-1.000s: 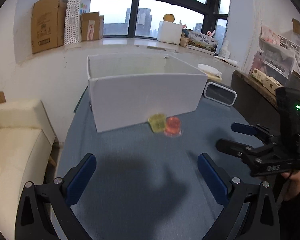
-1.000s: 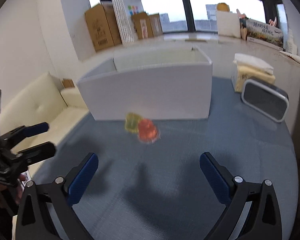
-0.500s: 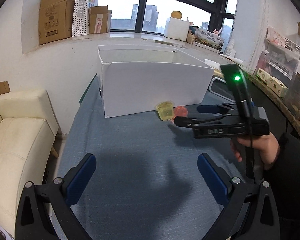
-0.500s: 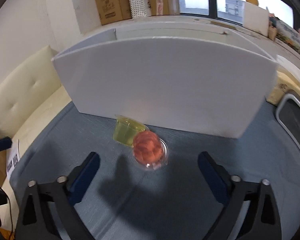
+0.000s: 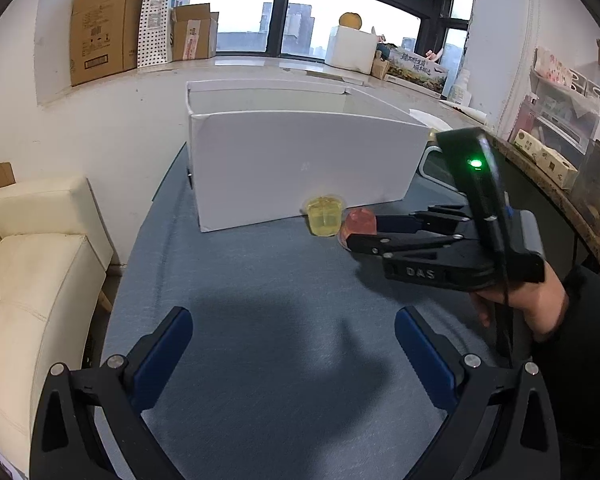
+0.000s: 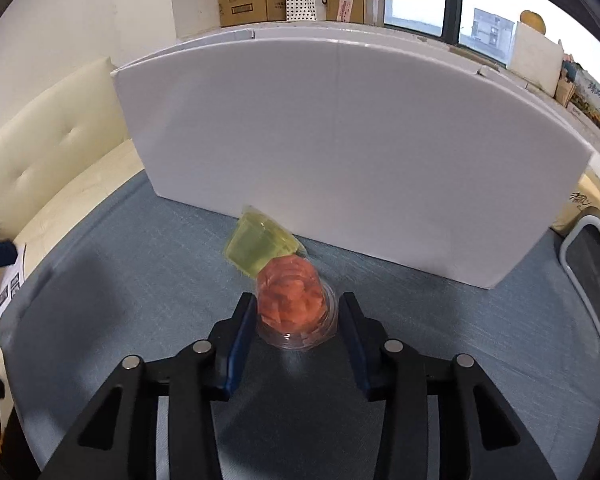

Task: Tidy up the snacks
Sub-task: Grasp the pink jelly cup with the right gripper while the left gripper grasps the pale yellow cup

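Observation:
A red jelly cup (image 6: 294, 302) stands upside down on the blue-grey table, with a yellow jelly cup (image 6: 258, 250) leaning against its far side. Both lie just in front of the open white box (image 6: 340, 152). My right gripper (image 6: 298, 310) is around the red cup, its blue pads touching or nearly touching the cup's sides. In the left wrist view the red cup (image 5: 360, 222) sits between the right gripper's fingers (image 5: 376, 236), beside the yellow cup (image 5: 324, 220). My left gripper (image 5: 294, 344) is open and empty, low over the near table.
The white box (image 5: 300, 168) stands at the table's far side. A grey-rimmed dark case (image 6: 592, 276) lies at the right of the box. A cream sofa (image 5: 32, 272) is left of the table. Cardboard boxes (image 5: 104, 26) line the window sill.
My right gripper has moved forward to the red cup and narrowed around it. The left gripper has stayed open and drawn back a little.

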The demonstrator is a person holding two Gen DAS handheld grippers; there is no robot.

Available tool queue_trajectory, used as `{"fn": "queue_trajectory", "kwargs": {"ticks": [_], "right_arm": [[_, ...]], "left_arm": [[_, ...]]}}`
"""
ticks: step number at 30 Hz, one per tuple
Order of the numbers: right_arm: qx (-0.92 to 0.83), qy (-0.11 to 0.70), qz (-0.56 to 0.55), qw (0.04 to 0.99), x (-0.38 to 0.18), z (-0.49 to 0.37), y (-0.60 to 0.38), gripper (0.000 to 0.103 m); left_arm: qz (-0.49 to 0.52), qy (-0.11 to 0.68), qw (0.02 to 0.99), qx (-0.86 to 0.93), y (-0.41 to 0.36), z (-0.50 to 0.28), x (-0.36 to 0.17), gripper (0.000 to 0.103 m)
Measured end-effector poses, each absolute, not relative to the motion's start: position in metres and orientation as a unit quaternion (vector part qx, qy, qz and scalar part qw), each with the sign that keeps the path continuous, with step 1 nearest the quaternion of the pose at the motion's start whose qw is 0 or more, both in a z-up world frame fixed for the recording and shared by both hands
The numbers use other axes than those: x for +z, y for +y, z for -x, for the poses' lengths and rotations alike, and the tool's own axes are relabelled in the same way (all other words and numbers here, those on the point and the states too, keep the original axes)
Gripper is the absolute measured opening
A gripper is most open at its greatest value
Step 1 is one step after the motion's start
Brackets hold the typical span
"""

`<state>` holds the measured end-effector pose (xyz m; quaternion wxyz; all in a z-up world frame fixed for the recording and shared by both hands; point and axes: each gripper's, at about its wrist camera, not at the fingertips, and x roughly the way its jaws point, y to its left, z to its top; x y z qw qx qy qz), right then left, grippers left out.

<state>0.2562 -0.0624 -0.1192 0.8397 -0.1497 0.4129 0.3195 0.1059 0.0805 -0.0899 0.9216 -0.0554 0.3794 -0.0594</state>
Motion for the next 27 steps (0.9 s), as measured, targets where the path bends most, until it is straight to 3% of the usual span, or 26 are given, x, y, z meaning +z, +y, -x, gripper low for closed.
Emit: {"fn": "queue_trajectory", "kwargs": {"ticks": [13, 25, 27], "right_arm": [[0.3, 0.393, 0.059, 0.867, -0.08, -0.207, -0.161, 0.044], [0.271, 0.395, -0.007, 0.878, -0.078, -0.171, -0.217, 0.044], [0.272, 0.398, -0.011, 0.876, -0.079, -0.171, -0.219, 0.044]], "left_arm": [[0.069, 0.397, 0.912, -0.074, 0.047, -0.17, -0.092, 0.103], [0.121, 0.425, 0.897, 0.002, 0.034, -0.247, -0.115, 0.102], [0.105, 0.428, 0.898, 0.0, 0.029, -0.252, -0.116, 0.082]]}}
